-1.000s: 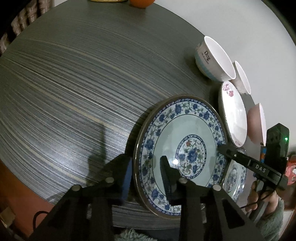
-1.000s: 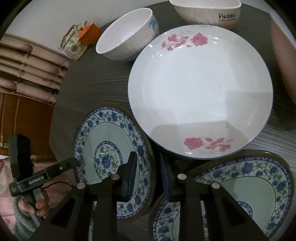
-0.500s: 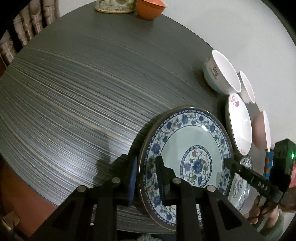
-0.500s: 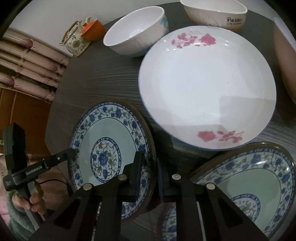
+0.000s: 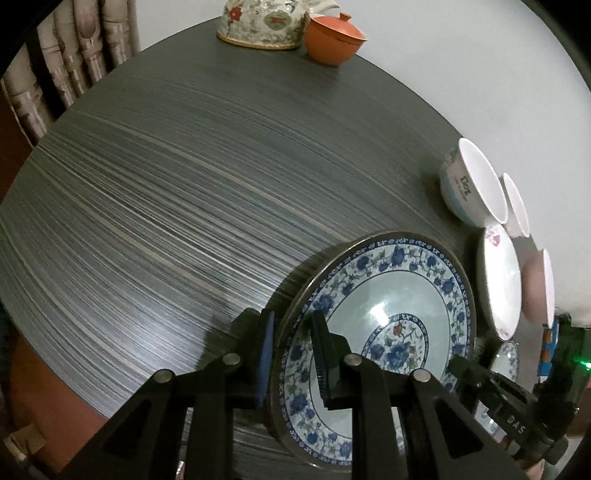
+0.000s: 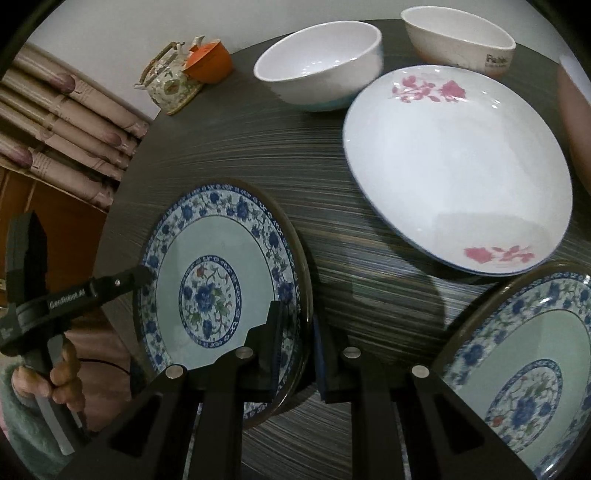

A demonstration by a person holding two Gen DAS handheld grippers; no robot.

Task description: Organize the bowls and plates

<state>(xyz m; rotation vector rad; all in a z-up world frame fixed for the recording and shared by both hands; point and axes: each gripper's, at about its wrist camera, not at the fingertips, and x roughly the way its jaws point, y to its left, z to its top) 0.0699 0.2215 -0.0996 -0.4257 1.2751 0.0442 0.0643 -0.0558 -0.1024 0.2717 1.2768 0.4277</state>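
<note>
A blue-and-white floral plate (image 5: 388, 314) is gripped from both sides, just above the dark striped table (image 5: 184, 184). My left gripper (image 5: 293, 354) is shut on its left rim, one pad under and one on the inside. My right gripper (image 6: 297, 349) is shut on the opposite rim of the same plate (image 6: 210, 280). A second, matching blue plate (image 6: 517, 369) lies at the lower right. Beyond it sit a white plate with pink roses (image 6: 454, 170), a white bowl (image 6: 317, 66), a lettered bowl (image 6: 458, 40) and a pink bowl (image 6: 576, 122).
A floral teapot (image 5: 266, 22) and an orange lidded cup (image 5: 332, 40) stand at the table's far edge. A wide stretch of bare tabletop lies left of the held plate. A person's hand (image 6: 62, 376) in a green sleeve holds the left gripper's handle. Chair backs (image 6: 55, 122) stand beyond the table edge.
Both grippers closed onto the plate's rims. The held plate then moved away from the rose plate and the second blue plate, toward the bare side of the table; the teapot came into view.
</note>
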